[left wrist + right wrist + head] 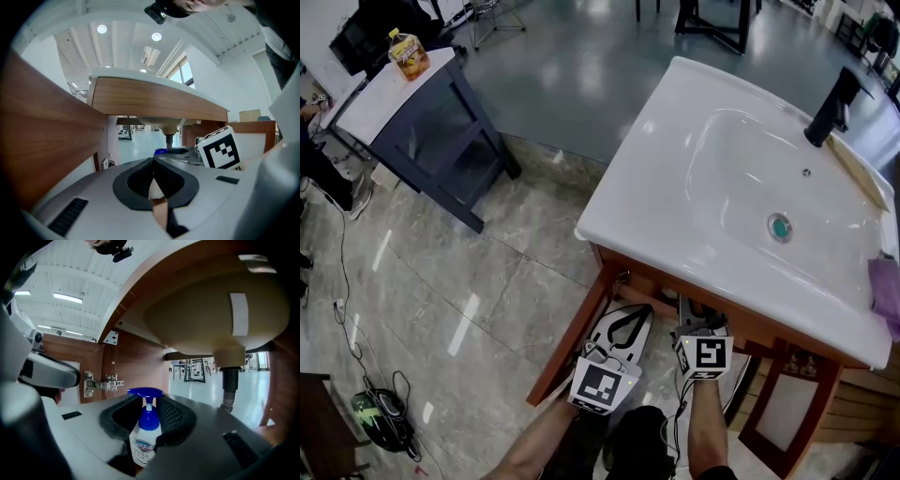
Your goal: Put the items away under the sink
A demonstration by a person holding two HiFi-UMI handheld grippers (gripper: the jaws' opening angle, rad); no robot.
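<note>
Reaching in beneath the sink (661,178), the right gripper (146,400) is clamped on a pump bottle (146,430), its pads pressing the white body from both sides while the blue pump head stands clear above them. The bottle is upright, most likely so that it can be stood on its base without tipping. It is under the sink bowl, in front of the drain pipe (229,380) that hangs from the bowl's underside, and not yet set down as far as can be seen. The left gripper (153,165) waits just beside it at the cabinet's open front below the sink's near edge; its jaws are drawn together, and nothing is clearly held between them. It seems parked there to stay out of the way. A hinge (101,383) on the wooden side wall under the sink marks the door opening. The next move probably calls for lowering the bottle onto the cabinet floor, clear of the pipe, then releasing.
</note>
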